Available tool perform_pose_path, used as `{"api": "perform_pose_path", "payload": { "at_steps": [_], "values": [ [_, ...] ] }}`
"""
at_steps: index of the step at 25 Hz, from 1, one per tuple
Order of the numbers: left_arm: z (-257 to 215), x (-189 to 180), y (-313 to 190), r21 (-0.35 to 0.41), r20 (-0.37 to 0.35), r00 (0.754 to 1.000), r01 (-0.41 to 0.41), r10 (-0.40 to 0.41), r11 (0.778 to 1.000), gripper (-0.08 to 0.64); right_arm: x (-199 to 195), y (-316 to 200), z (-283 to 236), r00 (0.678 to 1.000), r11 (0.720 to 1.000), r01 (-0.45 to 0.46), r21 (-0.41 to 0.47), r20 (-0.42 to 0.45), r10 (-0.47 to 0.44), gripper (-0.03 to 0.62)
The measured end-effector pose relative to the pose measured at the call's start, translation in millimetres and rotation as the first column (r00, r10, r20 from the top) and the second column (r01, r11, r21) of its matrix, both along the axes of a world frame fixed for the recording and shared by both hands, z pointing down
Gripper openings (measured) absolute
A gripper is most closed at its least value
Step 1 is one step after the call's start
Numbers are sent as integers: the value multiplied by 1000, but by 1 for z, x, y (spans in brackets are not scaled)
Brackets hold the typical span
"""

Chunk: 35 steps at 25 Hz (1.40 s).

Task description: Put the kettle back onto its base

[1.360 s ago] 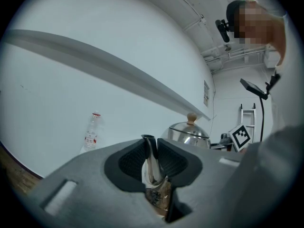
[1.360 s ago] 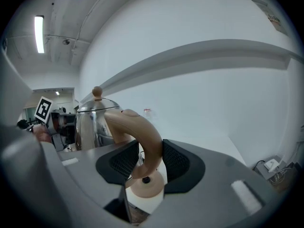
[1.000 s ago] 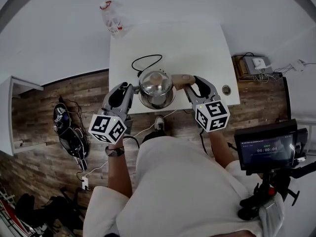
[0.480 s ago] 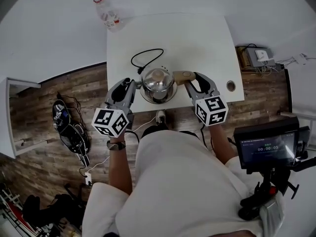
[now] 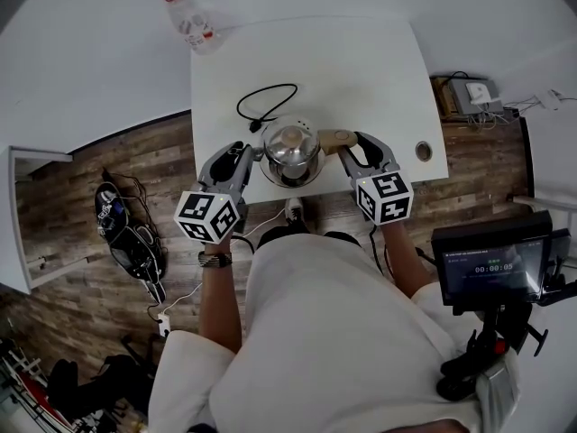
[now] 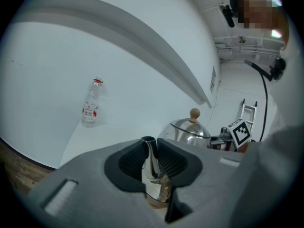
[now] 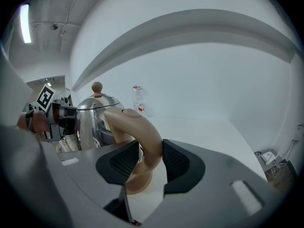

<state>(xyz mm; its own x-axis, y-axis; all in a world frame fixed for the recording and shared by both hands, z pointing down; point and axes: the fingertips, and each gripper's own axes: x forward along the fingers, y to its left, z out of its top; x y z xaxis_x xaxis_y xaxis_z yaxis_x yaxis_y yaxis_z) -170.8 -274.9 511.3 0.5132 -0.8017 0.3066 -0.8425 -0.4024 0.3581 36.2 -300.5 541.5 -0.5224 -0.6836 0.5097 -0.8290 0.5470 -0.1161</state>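
White desk [image 5: 361,70] against a pale wall, above a wood-plank floor [image 5: 99,287]; head view and both gripper views.

At the desk's far left corner, a clear plastic bottle with a red cap [image 5: 187,23] stands upright, well apart from everything else. A black cable [image 5: 267,105] lies in a loop on the desk top, just behind the kettle.

The left gripper [image 5: 245,154] has its jaws closed on the narrow steel spout [image 6: 149,158] of the polished steel kettle with a domed lid and a round wooden knob [image 5: 290,150].

The kettle is upright at the desk's near edge, between the two grippers. What lies under it is hidden, so it cannot be told whether it rests on anything or is held clear.

The right gripper [image 5: 350,149] has its jaws clamped on the kettle's curved beige handle [image 7: 142,129], which passes between the black ribbed pads [image 7: 178,164].

At far right, beside the person, is a small black screen on a stand [image 5: 491,262].
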Motion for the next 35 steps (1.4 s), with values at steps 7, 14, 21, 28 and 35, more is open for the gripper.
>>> {"api": "perform_pose_path", "payload": {
  "at_steps": [7, 14, 21, 28, 35],
  "values": [
    [12, 4, -4, -26, 4, 1000, -15, 16, 1000, 81, 4, -1, 14, 1000, 1000, -8, -29, -14, 8, 155],
    [23, 7, -7, -50, 7, 1000, -27, 28, 998, 80, 7, -2, 23, 999, 999, -11, -46, -34, 9, 155],
    [29, 9, -6, -63, 8, 999, -34, 35, 997, 81, 9, 0, 30, 999, 998, -16, -61, -39, 13, 155],
    [31, 8, -6, -69, 9, 999, -32, 33, 997, 81, 8, 0, 33, 999, 997, -15, -69, -47, 12, 155],
    [34, 10, -8, -73, 2, 999, -38, 39, 997, 81, 10, -1, 36, 999, 997, -26, -74, -50, 22, 156]
  ]
}}
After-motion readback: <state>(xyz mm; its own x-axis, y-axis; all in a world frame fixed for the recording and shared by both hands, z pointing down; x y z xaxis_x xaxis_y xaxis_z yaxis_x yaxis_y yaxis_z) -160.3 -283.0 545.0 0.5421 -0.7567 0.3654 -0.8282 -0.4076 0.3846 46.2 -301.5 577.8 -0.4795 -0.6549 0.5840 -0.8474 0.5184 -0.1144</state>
